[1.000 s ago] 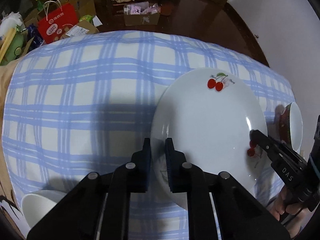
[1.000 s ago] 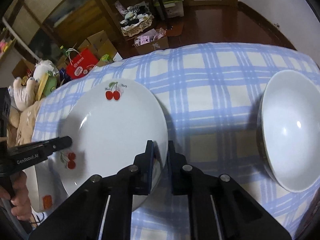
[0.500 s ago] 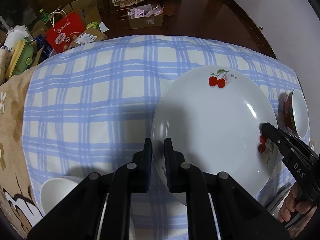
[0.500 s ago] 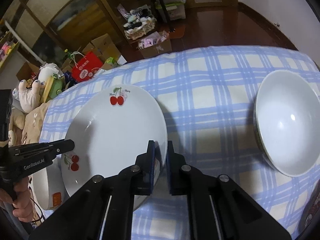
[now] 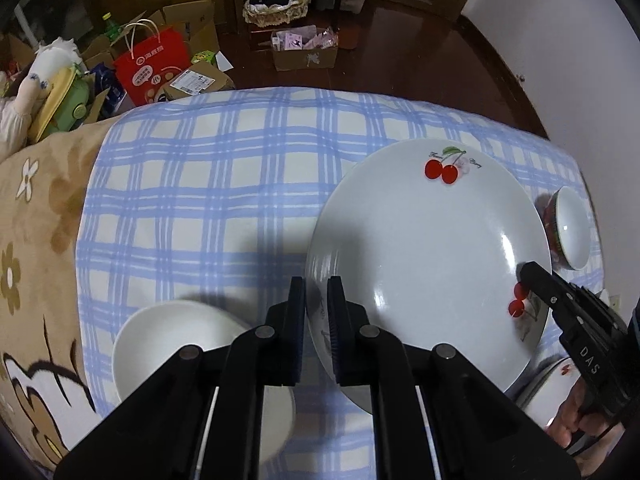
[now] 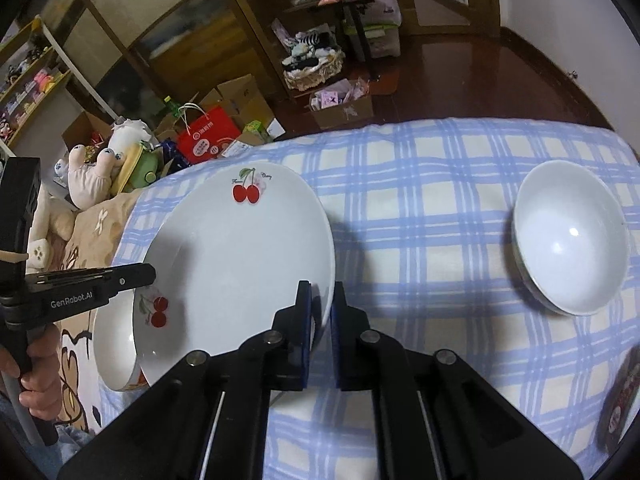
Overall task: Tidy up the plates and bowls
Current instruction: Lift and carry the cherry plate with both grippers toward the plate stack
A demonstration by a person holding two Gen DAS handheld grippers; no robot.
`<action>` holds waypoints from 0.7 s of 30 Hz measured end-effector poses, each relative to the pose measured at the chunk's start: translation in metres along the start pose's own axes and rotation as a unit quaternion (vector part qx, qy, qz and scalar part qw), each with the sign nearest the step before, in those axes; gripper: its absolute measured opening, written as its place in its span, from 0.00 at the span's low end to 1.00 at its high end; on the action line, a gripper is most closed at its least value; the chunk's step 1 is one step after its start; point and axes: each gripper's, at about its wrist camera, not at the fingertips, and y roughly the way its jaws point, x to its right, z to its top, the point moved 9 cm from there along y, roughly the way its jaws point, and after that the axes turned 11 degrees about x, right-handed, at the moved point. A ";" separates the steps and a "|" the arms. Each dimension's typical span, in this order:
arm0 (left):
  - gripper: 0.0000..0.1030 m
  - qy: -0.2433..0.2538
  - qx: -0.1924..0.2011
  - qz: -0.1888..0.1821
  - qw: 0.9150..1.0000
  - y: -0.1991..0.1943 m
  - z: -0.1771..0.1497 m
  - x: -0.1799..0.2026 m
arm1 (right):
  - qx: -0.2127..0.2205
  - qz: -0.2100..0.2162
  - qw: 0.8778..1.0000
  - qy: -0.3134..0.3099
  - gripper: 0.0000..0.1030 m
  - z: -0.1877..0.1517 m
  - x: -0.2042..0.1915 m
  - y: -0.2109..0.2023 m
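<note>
A large white plate with cherry prints (image 5: 428, 256) (image 6: 240, 256) hangs above the blue-checked tablecloth (image 5: 208, 184), held at two opposite rims. My left gripper (image 5: 317, 292) is shut on its near-left rim. It also shows in the right wrist view as a black arm, the left gripper (image 6: 132, 276). My right gripper (image 6: 322, 300) is shut on the opposite rim; its fingertip (image 5: 532, 276) lies over the lower cherries. A white bowl (image 5: 180, 340) (image 6: 114, 344) sits below the plate's left side. Another white bowl (image 6: 568, 240) stands at the right.
A red-patterned bowl (image 5: 568, 232) stands by the table's right edge, and a cherry-printed dish (image 5: 556, 376) lies under the plate near a hand (image 5: 572, 420). A tan bear-print cloth (image 5: 36, 240) covers the left. Boxes and a red bag (image 5: 150, 68) clutter the floor.
Both grippers have risen with the plate between them, so the table looks farther below. The white bowl at the lower left has come further into view.
</note>
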 end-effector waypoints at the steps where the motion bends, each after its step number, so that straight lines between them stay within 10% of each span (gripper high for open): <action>1: 0.10 0.002 0.001 0.003 1.000 -0.003 -0.001 0.000 | 0.004 -0.002 1.000 -0.002 0.09 0.001 -0.002 -0.005; 21: 0.10 0.019 0.051 -0.040 0.998 -0.092 -0.024 0.022 | 0.056 -0.002 0.998 0.010 0.09 -0.004 -0.014 -0.097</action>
